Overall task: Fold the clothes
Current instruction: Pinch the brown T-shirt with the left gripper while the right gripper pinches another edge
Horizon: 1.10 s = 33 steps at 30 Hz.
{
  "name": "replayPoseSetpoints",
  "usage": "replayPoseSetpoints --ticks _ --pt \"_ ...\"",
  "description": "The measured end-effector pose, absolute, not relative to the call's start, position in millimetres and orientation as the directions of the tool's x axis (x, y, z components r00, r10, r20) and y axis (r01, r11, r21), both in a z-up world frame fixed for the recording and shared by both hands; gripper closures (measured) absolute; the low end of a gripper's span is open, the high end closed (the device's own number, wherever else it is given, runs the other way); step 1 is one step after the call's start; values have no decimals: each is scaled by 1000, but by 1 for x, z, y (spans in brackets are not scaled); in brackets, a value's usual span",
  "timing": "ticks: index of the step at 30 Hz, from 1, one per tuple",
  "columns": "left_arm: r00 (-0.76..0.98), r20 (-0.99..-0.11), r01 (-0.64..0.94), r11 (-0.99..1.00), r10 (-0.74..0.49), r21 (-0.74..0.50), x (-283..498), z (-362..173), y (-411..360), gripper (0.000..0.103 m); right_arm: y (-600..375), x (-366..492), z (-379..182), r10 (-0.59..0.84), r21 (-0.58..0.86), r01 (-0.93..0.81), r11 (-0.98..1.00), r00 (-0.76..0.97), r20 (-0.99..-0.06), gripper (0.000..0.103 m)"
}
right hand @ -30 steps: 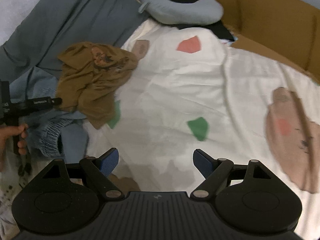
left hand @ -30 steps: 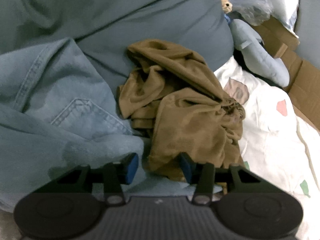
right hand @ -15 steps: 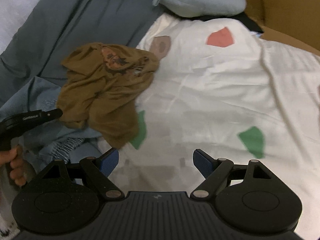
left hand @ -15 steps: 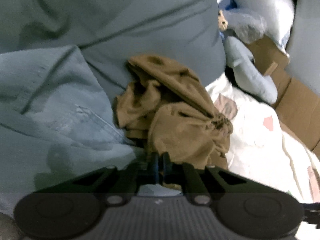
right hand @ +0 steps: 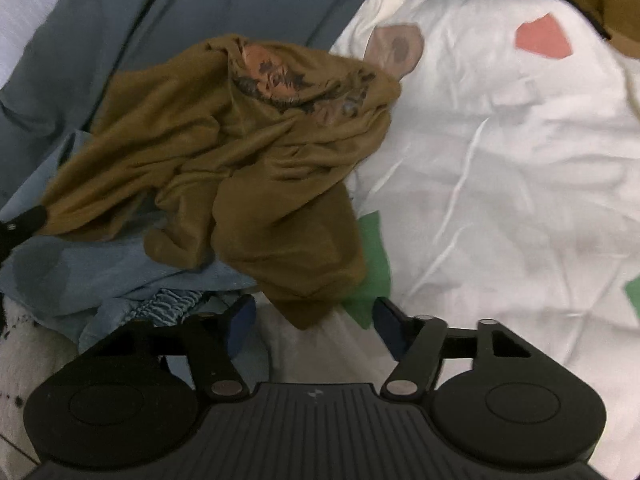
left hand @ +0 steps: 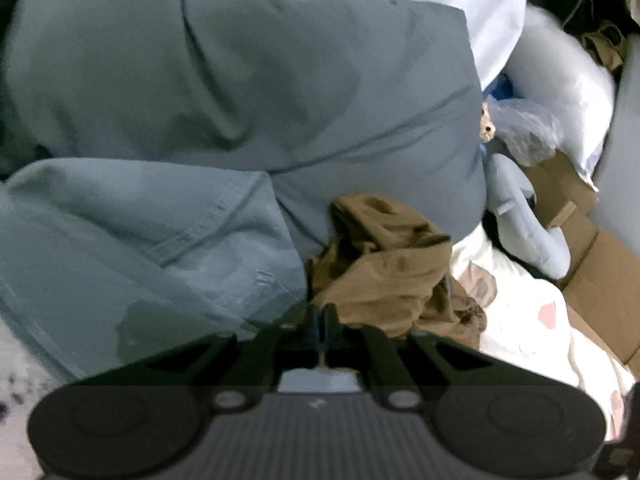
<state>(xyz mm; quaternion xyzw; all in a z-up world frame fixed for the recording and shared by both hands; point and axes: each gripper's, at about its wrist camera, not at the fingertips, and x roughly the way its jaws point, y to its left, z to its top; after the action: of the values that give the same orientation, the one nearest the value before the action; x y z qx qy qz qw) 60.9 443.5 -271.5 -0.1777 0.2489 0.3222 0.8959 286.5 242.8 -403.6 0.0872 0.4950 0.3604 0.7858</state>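
The left tongs (left hand: 320,322) are pressed together on an edge of the brown shirt (right hand: 224,168); from the right wrist camera the cloth is seen stretching in a taut corner to the left tongs' tip at the far left. The right tongs (right hand: 314,320) are closing, their blue pads either side of the shirt's lowest hanging flap, with the pads not yet pressing on it.

The shirt is a crumpled heap, lying partly on a pale blue denim garment (left hand: 132,248) and partly on the white bed cover (right hand: 500,168), which has coloured patches. A grey-blue pillow (left hand: 248,92) lies beyond the shirt, and a cardboard box (left hand: 600,272) beyond it to the right.

The step in hand looks like picking the shirt up out of the heap, before any fold is made. The next move likely calls for the right tongs to pinch the flap, then both to lift and draw apart so the shirt opens flat.

The shirt carries an orange and black printed picture (right hand: 276,76). No writing or brand can be read on it.
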Motion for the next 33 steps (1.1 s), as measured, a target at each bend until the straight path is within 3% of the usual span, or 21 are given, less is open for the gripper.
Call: replayPoseSetpoints --ticks 5,6,7,8,9,12,18,26,33 --pt "657 -553 -696 694 512 -185 44 -269 448 101 255 296 -414 645 493 -473 730 239 -726 42" --pt "654 -553 -703 685 516 -192 42 -269 449 101 257 298 -414 645 493 -471 731 242 -725 50" --pt "651 -552 -709 677 521 -198 39 -270 450 101 258 299 -414 639 487 -469 737 246 -729 67" --pt "648 -554 -714 670 523 -204 37 -271 451 101 259 301 -415 628 477 -466 746 250 -737 78" --pt "647 -555 -716 666 522 -208 36 -271 451 101 260 303 -415 617 467 -462 754 254 -745 96" --pt "650 -555 -713 670 520 -207 34 -270 450 101 254 306 -415 633 494 -459 739 221 -742 102" --pt "663 -548 -701 680 511 -214 29 -265 444 101 223 307 -395 624 443 -516 733 250 -741 103" --pt "675 -547 -687 692 496 -221 28 -262 426 101 154 329 -370 530 346 -460 817 367 -764 103" --pt "665 -552 -699 679 503 -223 28 -263 423 101 136 338 -380 580 441 -418 794 306 -755 100"
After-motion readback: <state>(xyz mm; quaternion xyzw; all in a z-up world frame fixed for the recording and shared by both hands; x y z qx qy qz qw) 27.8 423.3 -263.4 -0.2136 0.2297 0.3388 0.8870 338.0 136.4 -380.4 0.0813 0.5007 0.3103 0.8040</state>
